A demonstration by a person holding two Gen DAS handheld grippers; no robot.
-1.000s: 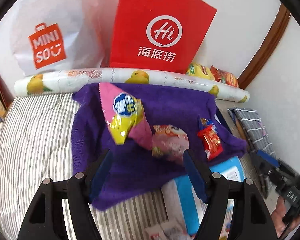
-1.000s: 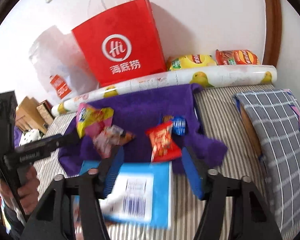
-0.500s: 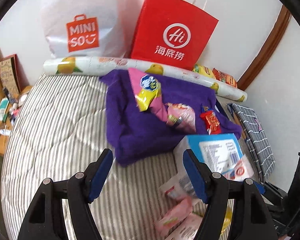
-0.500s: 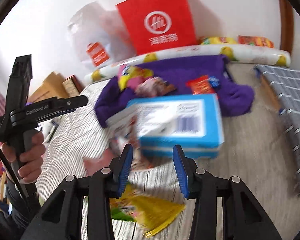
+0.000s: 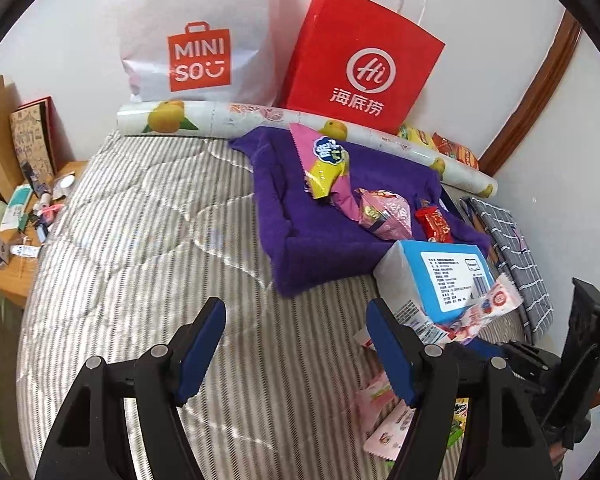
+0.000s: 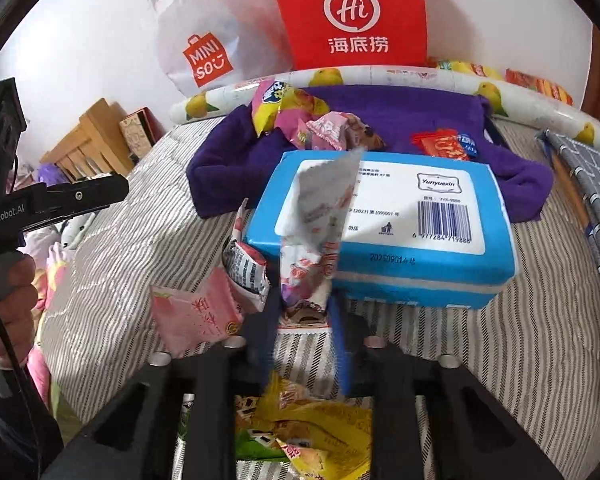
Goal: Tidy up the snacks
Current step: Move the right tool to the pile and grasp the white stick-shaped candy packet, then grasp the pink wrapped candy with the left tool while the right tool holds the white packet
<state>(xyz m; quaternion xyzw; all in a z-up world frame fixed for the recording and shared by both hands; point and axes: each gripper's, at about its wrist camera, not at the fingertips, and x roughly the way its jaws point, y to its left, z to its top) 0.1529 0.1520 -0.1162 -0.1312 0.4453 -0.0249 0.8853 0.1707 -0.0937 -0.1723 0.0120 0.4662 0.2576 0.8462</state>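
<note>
My right gripper is shut on a pink and white snack packet and holds it upright in front of a blue tissue box. The packet also shows in the left wrist view beside the box. A purple towel tray holds a pink and yellow bag, a pink packet and a small red packet. My left gripper is open and empty above the striped bed, left of the box.
Loose pink packets and yellow bags lie on the bed near my right gripper. A red paper bag, a white Miniso bag and a fruit-print roll stand behind. A checked cloth lies right.
My right gripper has closed on the pink and white packet and lifted it before the blue box. My left gripper has drawn back from the purple tray, still open.
</note>
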